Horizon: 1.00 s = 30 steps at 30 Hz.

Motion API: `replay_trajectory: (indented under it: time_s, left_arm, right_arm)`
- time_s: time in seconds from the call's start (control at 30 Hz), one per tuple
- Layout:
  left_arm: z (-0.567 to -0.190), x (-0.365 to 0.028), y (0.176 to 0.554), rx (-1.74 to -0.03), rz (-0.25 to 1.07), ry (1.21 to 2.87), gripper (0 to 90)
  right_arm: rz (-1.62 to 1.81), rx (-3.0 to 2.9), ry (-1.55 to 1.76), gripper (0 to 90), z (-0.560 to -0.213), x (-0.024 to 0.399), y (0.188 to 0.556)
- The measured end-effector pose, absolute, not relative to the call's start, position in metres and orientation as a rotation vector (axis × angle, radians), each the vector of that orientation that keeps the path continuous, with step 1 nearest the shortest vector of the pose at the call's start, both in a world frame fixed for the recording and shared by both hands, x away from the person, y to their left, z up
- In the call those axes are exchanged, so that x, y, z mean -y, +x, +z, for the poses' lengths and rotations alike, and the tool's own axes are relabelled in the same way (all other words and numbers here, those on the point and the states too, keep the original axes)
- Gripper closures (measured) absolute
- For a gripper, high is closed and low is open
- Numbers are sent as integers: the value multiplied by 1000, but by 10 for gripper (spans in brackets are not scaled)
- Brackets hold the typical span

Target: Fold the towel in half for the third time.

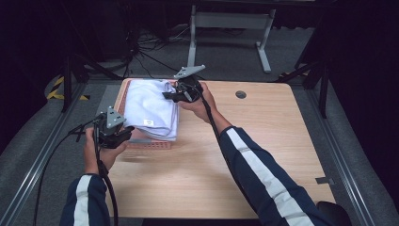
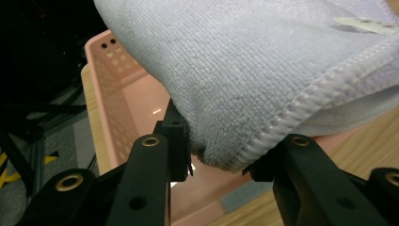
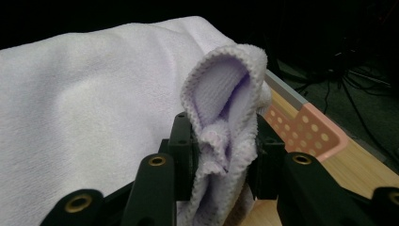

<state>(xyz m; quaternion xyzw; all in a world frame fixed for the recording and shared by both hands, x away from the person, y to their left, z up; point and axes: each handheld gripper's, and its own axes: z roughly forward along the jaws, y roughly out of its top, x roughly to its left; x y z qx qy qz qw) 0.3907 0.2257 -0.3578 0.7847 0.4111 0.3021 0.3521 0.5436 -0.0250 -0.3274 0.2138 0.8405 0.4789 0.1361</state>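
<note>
Clearly, both of my grippers are holding the folded lavender towel (image 1: 151, 107), which lies over the pink basket (image 1: 149, 144) at the far left part of the wooden table (image 1: 263, 136). From the high view I see my left gripper (image 1: 123, 135) at the near left corner of the towel and my right gripper (image 1: 173, 94) at the far right corner, but there I cannot judge how the jaws stand.

The left gripper view gives this detail: the two black jaws are narrow, and the stitched corner of the towel (image 2: 263, 84) sits between them with the pads pressing on it. Under the cloth the same view shows the inside of the basket (image 2: 117, 89), with its perforated wall and shiny floor, which the high view hides almost fully. A small white label (image 2: 360, 23) is on the towel near its edge.

The right gripper view shows the other corner (image 3: 226, 113) bunched and pinched between that gripper's jaws, the cloth folded into a loop above them. Behind it one corner of the basket rim (image 3: 310, 125) rests on the table edge.
</note>
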Motion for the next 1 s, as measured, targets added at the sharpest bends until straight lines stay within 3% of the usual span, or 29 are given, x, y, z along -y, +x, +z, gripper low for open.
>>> replay_trajectory:
  time_s: [0.37,0.77,1.0]
  left_arm:
    - [-369,-249,401,-1167,775,2020,663]
    - [-398,-239,412,-1206,725,2035,645]
    - [-408,-235,414,-1267,706,2020,541]
  right_arm:
    - [1379,-2436,646,670,-338,-5,551]
    - [1305,-2449,683,648,-362,-5,559]
    - [1240,-2454,725,527,-377,3,560]
